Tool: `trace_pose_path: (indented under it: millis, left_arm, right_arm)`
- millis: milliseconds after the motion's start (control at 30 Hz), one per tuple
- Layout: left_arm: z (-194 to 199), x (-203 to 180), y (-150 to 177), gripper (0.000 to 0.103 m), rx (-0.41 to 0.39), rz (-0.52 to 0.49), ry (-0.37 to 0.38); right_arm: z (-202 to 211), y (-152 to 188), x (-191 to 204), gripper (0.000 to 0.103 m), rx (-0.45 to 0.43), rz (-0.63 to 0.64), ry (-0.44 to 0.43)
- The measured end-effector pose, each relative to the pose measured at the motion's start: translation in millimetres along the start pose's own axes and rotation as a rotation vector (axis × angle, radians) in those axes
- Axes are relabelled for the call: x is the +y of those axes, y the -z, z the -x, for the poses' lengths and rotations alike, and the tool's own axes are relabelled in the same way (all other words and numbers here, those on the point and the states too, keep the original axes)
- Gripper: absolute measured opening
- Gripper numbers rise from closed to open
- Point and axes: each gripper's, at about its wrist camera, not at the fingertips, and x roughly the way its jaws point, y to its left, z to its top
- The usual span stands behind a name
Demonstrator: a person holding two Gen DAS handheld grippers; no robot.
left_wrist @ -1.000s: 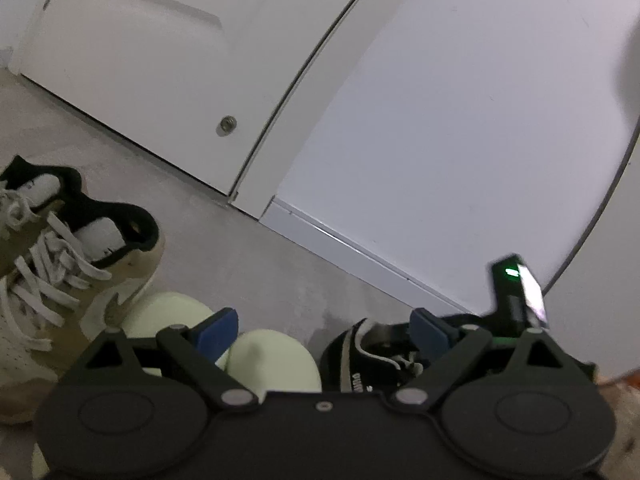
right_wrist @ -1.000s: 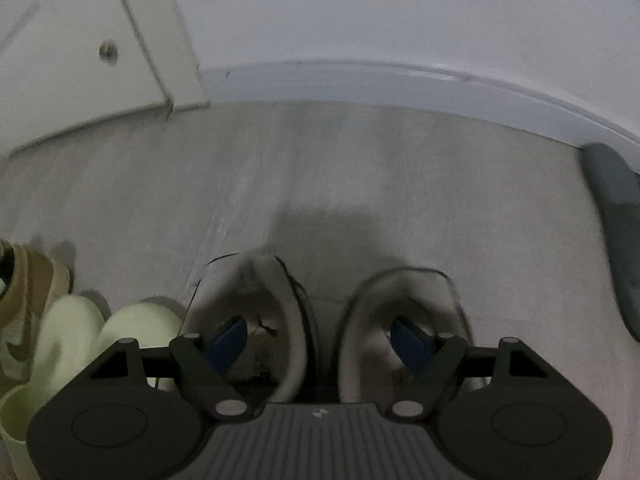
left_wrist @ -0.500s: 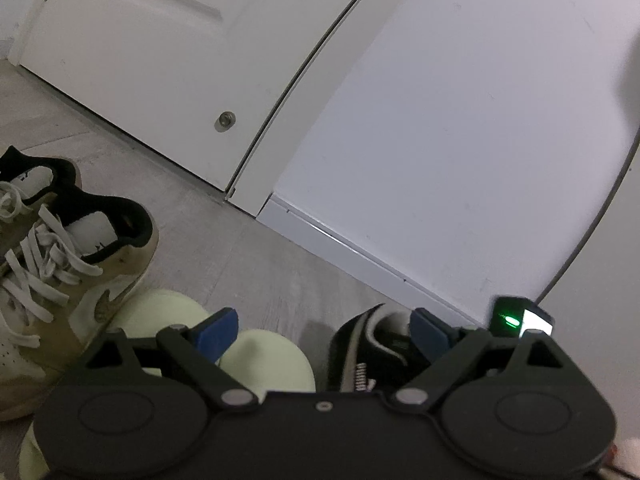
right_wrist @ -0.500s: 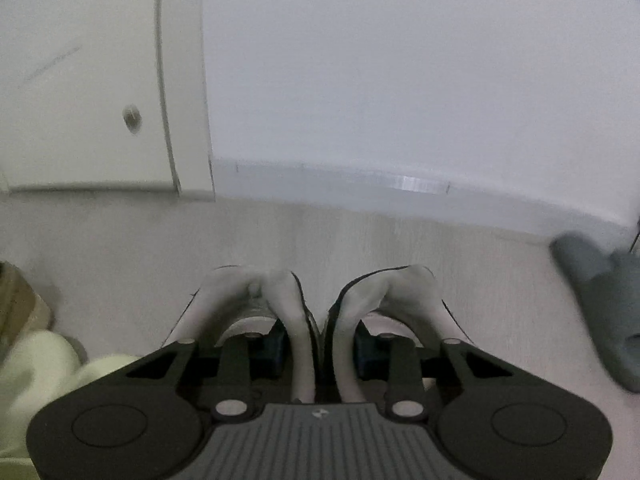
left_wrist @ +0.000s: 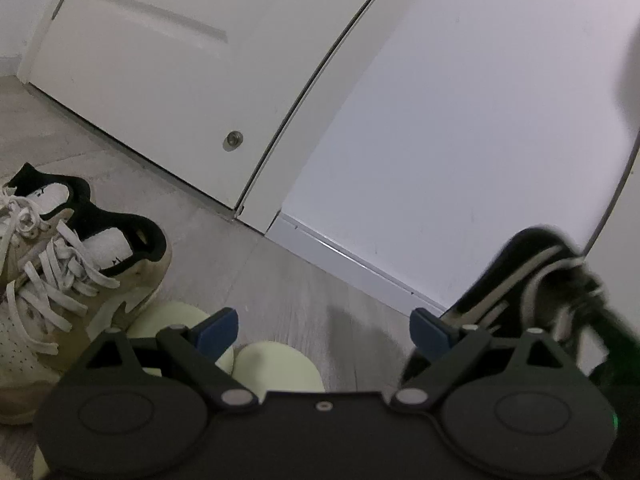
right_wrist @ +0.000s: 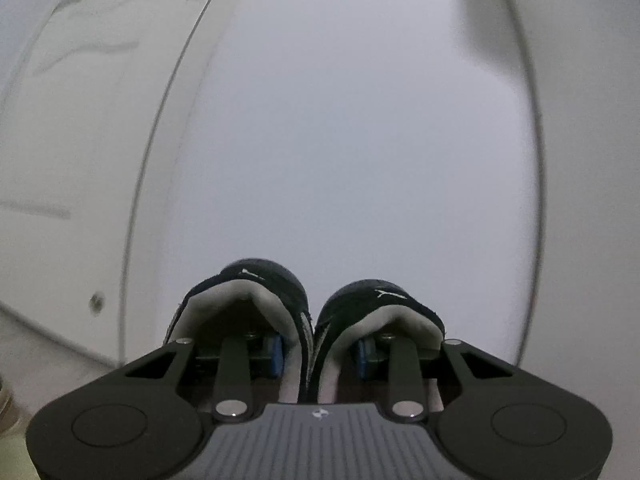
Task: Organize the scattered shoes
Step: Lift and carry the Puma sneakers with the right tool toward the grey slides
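Observation:
My right gripper [right_wrist: 318,354] is shut on a pair of black sneakers [right_wrist: 308,320] with grey lining, one blue pad inside each shoe, pinching their inner walls together. The pair is lifted and faces a white wall. In the left wrist view the same black sneakers [left_wrist: 532,280] hang blurred at the right. My left gripper [left_wrist: 324,328] is open and holds nothing. Under it sit pale green slippers [left_wrist: 276,364]. A tan and white laced sneaker pair [left_wrist: 80,264] with black collars stands at the left.
A white door [left_wrist: 180,60] with a small round metal fitting [left_wrist: 233,141] stands behind the shoes. A white wall [left_wrist: 460,120] with a baseboard [left_wrist: 352,264] runs right of it. Grey wood-look floor [left_wrist: 272,280] lies bare between slippers and baseboard.
My right gripper shut on the inner walls of the black sneakers and lifted them off the floor; its view swung up to the wall. The left gripper stayed open and barely moved.

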Motion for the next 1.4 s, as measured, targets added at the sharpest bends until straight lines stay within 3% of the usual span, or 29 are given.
trace_pose_path:
  millis: [133, 267, 400, 733, 1167, 1400]
  left_arm:
    - [-3, -2, 2, 0.094, 0.016, -0.022, -0.017]
    - [-1, -2, 2, 0.094, 0.005, -0.02, -0.016]
    - [3, -2, 2, 0.094, -0.01, -0.02, -0.01]
    - [-1, -3, 1, 0.094, 0.017, -0.023, -0.015]
    - [-14, -3, 5, 0.094, 0.064, -0.024, -0.025]
    - [-27, -3, 9, 0.094, 0.105, -0.037, -0.043]
  right_arm:
    - [14, -18, -29, 0.034, -0.066, 0.106, 0.043]
    - [39, -19, -67, 0.034, -0.058, 0.19, 0.094]
    - [73, -5, -116, 0.034, 0.061, 0.246, 0.148]
    - [94, 47, -164, 0.035, 0.294, 0.348, 0.178]
    - [26, 77, -193, 0.039, 0.4, 0.23, 0.22]
    - [-17, 105, -205, 0.041, 0.547, -0.003, 0.232]
